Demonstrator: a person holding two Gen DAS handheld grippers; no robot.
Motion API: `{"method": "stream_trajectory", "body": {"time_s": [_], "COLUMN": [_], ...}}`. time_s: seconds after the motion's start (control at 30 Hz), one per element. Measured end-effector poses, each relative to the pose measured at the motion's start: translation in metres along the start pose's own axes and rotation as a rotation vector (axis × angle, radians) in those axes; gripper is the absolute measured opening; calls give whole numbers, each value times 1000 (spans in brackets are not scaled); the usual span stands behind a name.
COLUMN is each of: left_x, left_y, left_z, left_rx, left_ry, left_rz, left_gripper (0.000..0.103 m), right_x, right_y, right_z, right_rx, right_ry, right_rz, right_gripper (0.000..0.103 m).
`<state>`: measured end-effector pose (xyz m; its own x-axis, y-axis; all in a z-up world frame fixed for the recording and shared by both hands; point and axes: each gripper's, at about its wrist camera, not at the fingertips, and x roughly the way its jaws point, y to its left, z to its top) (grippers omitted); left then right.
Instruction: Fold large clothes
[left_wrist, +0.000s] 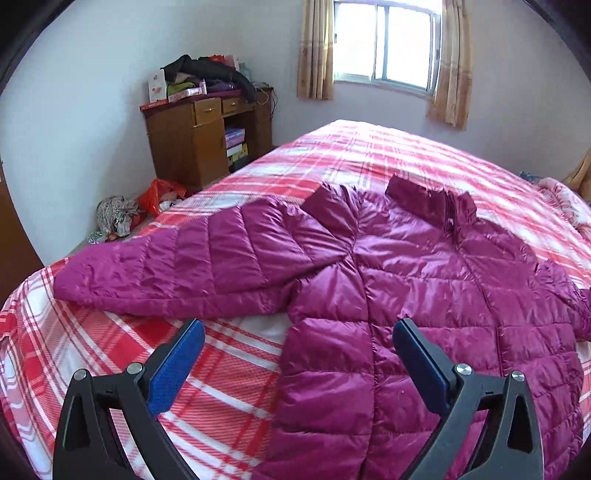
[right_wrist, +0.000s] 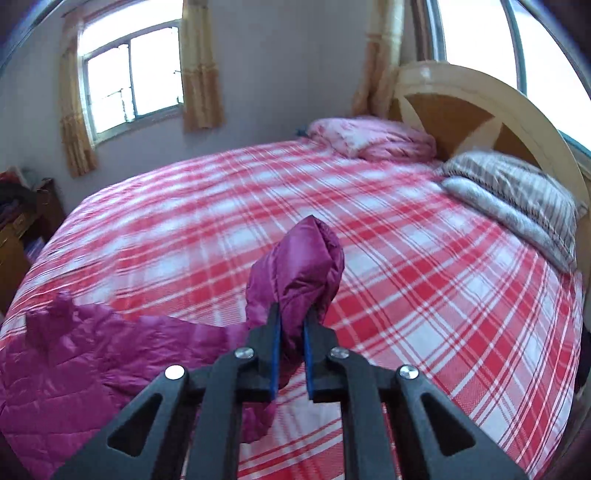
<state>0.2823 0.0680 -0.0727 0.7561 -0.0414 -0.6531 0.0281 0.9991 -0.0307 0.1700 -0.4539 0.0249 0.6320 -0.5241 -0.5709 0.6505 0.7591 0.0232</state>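
Magenta quilted jacket (left_wrist: 424, 280) sleeve (right_wrist: 299, 266) clamped in right tongs (right_wrist: 291, 325).

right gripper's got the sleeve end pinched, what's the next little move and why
Probably carry the sleeve across toward the jacket body and lay it over the chest. The right gripper is shut on the sleeve end, lifted off the plaid bedcover, while the left gripper is open and holds nothing over the jacket's hem. The other sleeve lies spread sideways, unfolded.

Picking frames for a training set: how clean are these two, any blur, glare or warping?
Left wrist view: sharp, window blown out, sheen on the jacket, fisheye bending the bed. Right wrist view: motion-smeared plaid, sharp right gripper.
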Motion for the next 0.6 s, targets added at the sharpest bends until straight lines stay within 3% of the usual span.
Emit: {"method": "stream_trajectory", "body": {"time_s": [0.17, 0.3, 0.47, 0.6], "left_x": [-16, -16, -4, 8], "left_y": [27, 54, 80, 88], "left_z": [3, -2, -12, -17], "left_rx": [-15, -63, -146, -174], "left_ry": [-40, -40, -21, -3], "left_rz": [25, 47, 64, 65], "left_gripper": [102, 102, 102, 102], "right_x": [-69, -102, -93, -74], "right_y": [108, 192, 281, 333], "right_z": [12, -12, -61, -111], "right_rx": [-155, -250, -297, -332], "right_ry": [-66, -54, 47, 120], "right_rz": [240, 417, 578, 638], "right_gripper": [13, 13, 13, 13]}}
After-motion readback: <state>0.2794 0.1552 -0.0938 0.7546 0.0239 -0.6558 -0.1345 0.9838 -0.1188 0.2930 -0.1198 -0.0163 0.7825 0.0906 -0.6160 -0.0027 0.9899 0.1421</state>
